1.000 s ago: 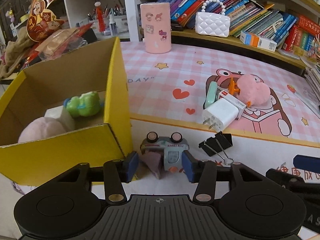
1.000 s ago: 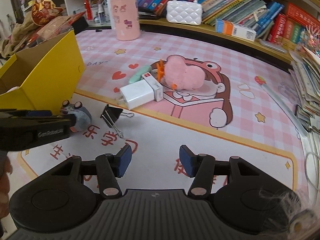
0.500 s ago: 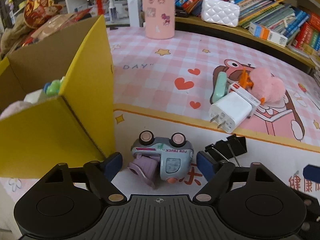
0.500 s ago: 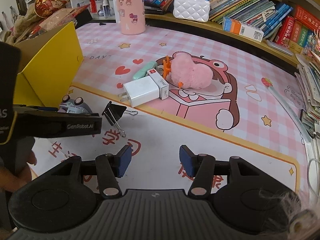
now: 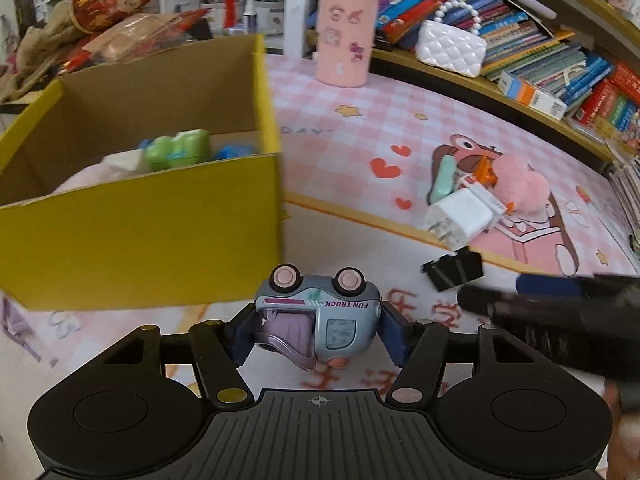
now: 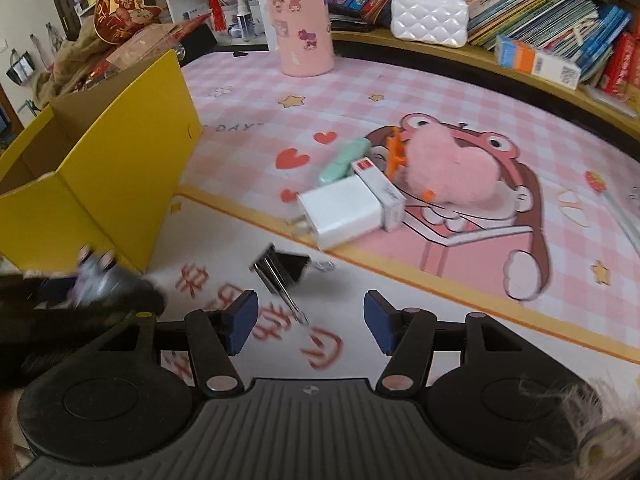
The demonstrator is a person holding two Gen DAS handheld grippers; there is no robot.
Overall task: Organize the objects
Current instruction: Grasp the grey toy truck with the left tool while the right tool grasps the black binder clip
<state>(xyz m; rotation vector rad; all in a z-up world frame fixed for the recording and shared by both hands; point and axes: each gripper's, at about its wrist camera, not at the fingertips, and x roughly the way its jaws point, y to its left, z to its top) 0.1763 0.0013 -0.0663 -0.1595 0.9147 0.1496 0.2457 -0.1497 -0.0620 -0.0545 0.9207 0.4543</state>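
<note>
Fingers, left: left gripper [image 5: 318, 334] closing; blue pads sit at both ends of the toy truck [image 5: 318, 322], flush against it as far as the view shows.
Fingers, right: right gripper [image 6: 307, 322] opening, nothing between its pads; the wire handle of the binder clip [image 6: 285, 270] ends just ahead of them.
Toy truck, position: on its side on the desk [image 5: 360, 152], two pink wheels pointing away from the camera, just beside the near right corner of the yellow box [image 5: 140, 236].
Toy truck, writing: "FUN TRUCK" printed on the grey body, reading upside down in the left wrist view.
Toy truck, detail: purple piece sticking out of its left half.
Yellow box, contents: green toy [image 5: 178, 152], something blue beside it, pale items at left; blurred.
Desk cover: pink check mat with hearts, stars and a cartoon figure; letters "DAY" legible beside the box; red Chinese characters on the white part near the grippers, too blurred to read.
Loose group, mid-desk: white charger [image 6: 340, 210] with prongs toward the box, touching a small white carton with a red end [image 6: 378, 194]; mint oval item [image 6: 344, 160] and pink plush [image 6: 452, 168] close behind.
Back of desk: pink cylinder [image 6: 300, 24] with cartoon stickers, upright; white quilted purse [image 6: 430, 18] with a bead handle on the book shelf.
Book spines: writing too small to read.
</note>
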